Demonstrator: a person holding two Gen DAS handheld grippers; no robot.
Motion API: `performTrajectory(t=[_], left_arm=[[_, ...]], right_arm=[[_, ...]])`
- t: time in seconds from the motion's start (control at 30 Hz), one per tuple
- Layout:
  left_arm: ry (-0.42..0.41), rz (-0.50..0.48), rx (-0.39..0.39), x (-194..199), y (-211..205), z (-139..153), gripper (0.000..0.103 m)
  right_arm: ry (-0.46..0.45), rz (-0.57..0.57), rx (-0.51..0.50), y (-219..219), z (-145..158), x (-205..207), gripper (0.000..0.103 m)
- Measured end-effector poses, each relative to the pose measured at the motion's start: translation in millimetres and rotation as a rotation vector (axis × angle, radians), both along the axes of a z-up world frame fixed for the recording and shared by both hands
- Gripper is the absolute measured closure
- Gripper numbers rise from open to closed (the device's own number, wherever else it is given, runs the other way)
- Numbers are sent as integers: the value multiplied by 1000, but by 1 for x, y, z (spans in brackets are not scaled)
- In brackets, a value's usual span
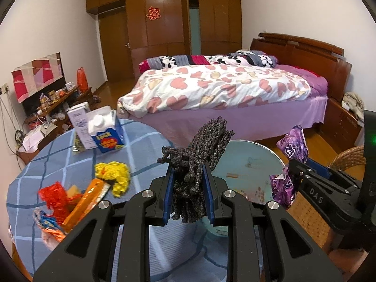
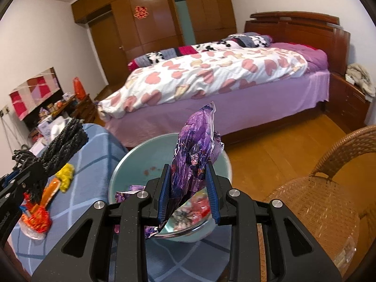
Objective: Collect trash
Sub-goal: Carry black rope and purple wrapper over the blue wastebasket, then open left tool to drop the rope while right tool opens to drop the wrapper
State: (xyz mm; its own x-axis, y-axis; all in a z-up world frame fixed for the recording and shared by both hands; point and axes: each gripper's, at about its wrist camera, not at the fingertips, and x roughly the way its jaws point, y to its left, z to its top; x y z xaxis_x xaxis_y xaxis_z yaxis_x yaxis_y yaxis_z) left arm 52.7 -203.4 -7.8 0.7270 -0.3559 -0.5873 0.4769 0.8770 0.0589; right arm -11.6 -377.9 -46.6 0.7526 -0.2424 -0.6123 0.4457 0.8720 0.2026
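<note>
My left gripper (image 1: pixel 188 176) is shut on a bundle of dark grey braided cord (image 1: pixel 199 150), held over the table's edge beside a pale blue metal bin (image 1: pixel 249 159). My right gripper (image 2: pixel 188 178) is shut on a crumpled purple wrapper (image 2: pixel 195 145), which hangs above the open bin (image 2: pixel 131 162). In the left wrist view the right gripper (image 1: pixel 291 178) enters from the right with that purple wrapper (image 1: pixel 293 145). In the right wrist view the left gripper (image 2: pixel 25 176) and its cord (image 2: pixel 63 143) show at the left. Wrappers lie in the bin's bottom (image 2: pixel 197 206).
The round table has a blue checked cloth (image 1: pixel 58 164) with a yellow crumpled bag (image 1: pixel 115 174), an orange packet (image 1: pixel 89 199), a red wrapper (image 1: pixel 54 197) and a milk carton (image 1: pixel 103 131). A wicker chair (image 2: pixel 317 199) stands right of the bin. A bed (image 1: pixel 223 87) lies beyond.
</note>
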Motion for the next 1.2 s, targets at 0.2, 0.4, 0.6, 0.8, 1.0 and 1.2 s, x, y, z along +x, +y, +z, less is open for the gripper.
performTrajectory(t=[0.2,0.4,0.6,0.8,1.0,1.2], left_arm=[[32,-30,19,6,-26,-16,80],[74,-39,32,14,-43,-34,80],[140,-35,29,28,-53,-55,80],[167,-40,29,33,-60,-62,79],[171,-35,28,35,-62,-63,70],[146,-22,31,33,-58,-58,53]], right_arm=[[39,-39,5,-14,-18,5,73],[75,-56,1,-22,-32,10,73],[103,-41,16,-26,-41,19,73],[126,-6,30,-25,-50,27,71],[108,5,72,-28,-50,26,64],[68,-38,76,-32,-42,19,60]])
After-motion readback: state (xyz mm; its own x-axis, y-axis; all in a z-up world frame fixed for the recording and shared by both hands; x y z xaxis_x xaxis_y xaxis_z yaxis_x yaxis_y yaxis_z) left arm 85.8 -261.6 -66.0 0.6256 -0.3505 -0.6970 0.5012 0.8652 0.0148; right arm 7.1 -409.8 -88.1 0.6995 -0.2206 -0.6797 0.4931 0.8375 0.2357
